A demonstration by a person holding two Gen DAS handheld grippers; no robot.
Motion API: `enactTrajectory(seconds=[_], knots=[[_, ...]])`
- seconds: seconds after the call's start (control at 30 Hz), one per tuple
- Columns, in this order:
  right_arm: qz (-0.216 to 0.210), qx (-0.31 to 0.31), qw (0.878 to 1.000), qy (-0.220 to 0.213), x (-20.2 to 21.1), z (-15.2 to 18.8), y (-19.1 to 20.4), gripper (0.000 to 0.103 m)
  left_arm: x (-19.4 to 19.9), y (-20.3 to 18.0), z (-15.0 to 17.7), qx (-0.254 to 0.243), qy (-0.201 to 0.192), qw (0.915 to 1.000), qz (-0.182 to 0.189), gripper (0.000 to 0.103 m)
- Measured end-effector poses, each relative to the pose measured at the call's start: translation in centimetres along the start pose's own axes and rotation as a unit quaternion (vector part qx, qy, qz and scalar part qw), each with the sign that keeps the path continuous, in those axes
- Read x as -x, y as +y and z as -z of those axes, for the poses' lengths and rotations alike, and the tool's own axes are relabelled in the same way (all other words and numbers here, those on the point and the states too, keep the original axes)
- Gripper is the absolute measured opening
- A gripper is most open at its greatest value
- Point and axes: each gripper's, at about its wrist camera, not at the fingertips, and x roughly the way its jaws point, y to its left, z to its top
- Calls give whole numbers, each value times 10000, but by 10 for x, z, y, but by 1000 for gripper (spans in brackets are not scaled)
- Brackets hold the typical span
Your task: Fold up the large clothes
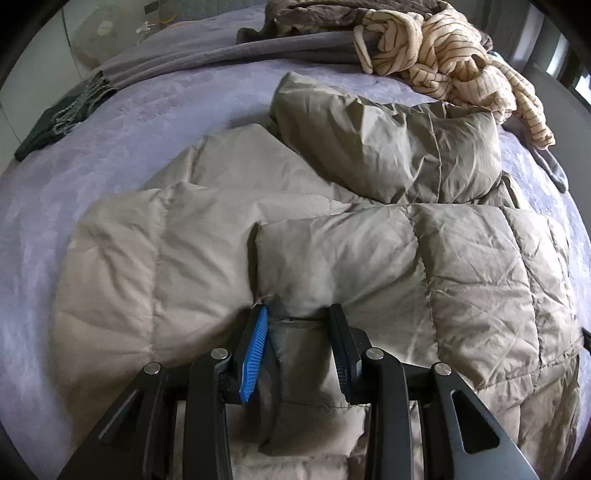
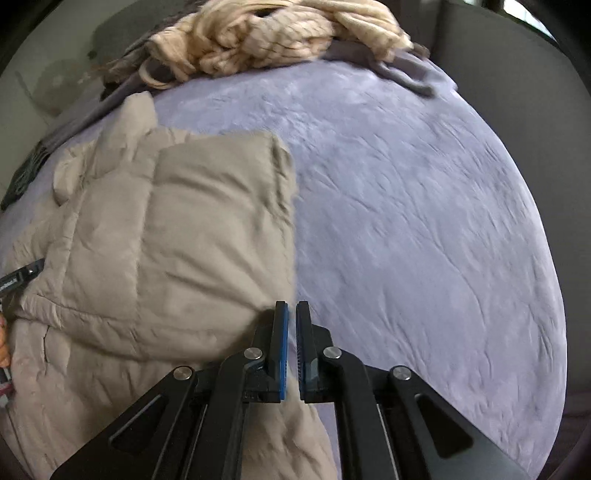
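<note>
Fabric of one beige quilted down coat (image 1: 332,258) bulges between the fingers of the left hand-held gripper (image 1: 299,314), whose jaws stand partly apart with the coat's hem edge bunched in the gap; the blue pad (image 1: 255,350) of the left finger presses against the cloth, though whether the fingers truly pinch it or only rest around it I cannot tell. The coat lies spread on the bed (image 1: 129,129), which is covered in a lavender textured spread, with a sleeve or hood section folded across its upper part.

In the right wrist view, the right hand-held gripper (image 2: 292,314) has its jaws nearly together, only a thin slit between the pads, and nothing sits in that slit. It hovers at the coat's (image 2: 166,240) right edge, its left finger just beside the fabric, with bare bed (image 2: 406,221) beyond.

Counted: one down coat, two hand-held grippers. At the far side of the bed sit one cream striped knit garment (image 1: 443,55), crumpled; one brown garment (image 1: 314,14) behind it; one grey blanket or garment (image 1: 240,51) stretched along the edge; and one dark green item (image 1: 62,114) at the left, well apart from the coat.
</note>
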Motion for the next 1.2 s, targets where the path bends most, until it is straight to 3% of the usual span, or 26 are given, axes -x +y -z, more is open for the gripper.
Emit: enactTrajectory(seconds=[0.2, 0.47, 0.57, 0.6, 0.63, 0.67, 0.7, 0.9, 0.93, 1.1, 1.2], knots=[[-404, -715, 9959, 371, 23, 12, -22, 5, 38, 7, 17, 39, 186, 9998, -106, 36], [-966, -947, 9875, 813, 47, 42, -5, 5, 88, -3, 62, 40, 567, 9983, -154, 36], [-1121, -952, 9838, 1025, 54, 52, 3, 11, 102, -9, 77, 0, 670, 9976, -157, 36], [-1175, -925, 9824, 1115, 57, 58, 7, 21, 107, -11, 81, -13, 715, 9973, -158, 54], [-1200, -901, 9819, 1154, 59, 60, 9, 28, 113, -12, 86, 2, 711, 9973, -180, 82], [-1221, -869, 9815, 1190, 62, 64, 12, 40, 121, -13, 90, 29, 617, 9979, -204, 89], [-1241, -848, 9812, 1210, 65, 68, 14, 46, 129, -14, 93, 46, 502, 9984, -237, 91], [-1423, -743, 9773, 1385, 77, 82, 16, 49, 147, -25, 118, -1, 678, 9970, -385, 91], [-1438, -728, 9769, 1406, 78, 84, 16, 51, 150, -27, 123, 7, 706, 9965, -452, 103], [-1620, -619, 9744, 1428, 87, 92, 14, 72, 162, -37, 148, 241, 808, 9955, -431, 103], [-1745, -563, 9722, 1455, 90, 98, 12, 75, 170, -44, 165, 352, 865, 9946, -448, 103]])
